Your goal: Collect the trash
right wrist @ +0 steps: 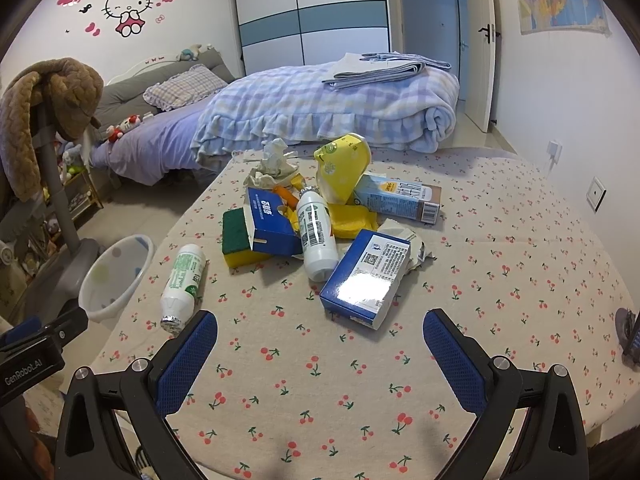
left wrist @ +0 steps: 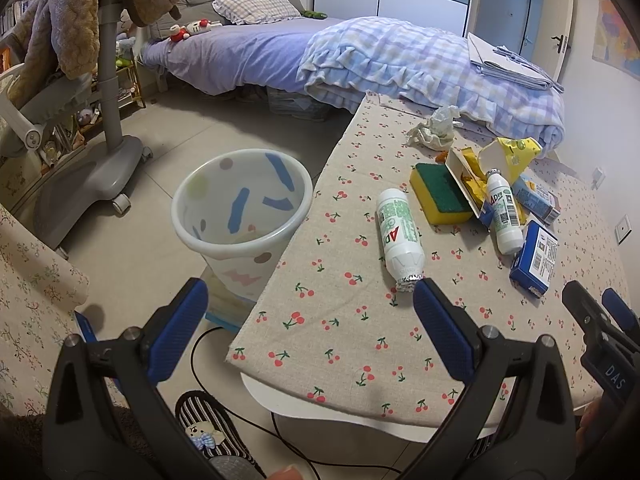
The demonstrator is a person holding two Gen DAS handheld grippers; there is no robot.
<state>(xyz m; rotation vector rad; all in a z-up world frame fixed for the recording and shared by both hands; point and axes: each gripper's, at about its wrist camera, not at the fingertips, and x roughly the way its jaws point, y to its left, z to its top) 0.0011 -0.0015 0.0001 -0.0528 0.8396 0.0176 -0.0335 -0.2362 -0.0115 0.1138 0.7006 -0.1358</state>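
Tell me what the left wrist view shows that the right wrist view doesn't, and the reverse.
Left wrist only: the inside of the trash bin down to its bottom, a striped slipper and a black cable on the floor, and the right gripper at the edge.

Right wrist only: the Hello Kitty wall sticker, the light blue carton in full, and the far side of the table.

Both: the lone white bottle, green-and-yellow sponge, dark blue box, and open, empty grippers.

right hand-held gripper [right wrist: 320,344] gapes empty above the tablecloth [right wrist: 500,280], facing a blue box [right wrist: 366,280].
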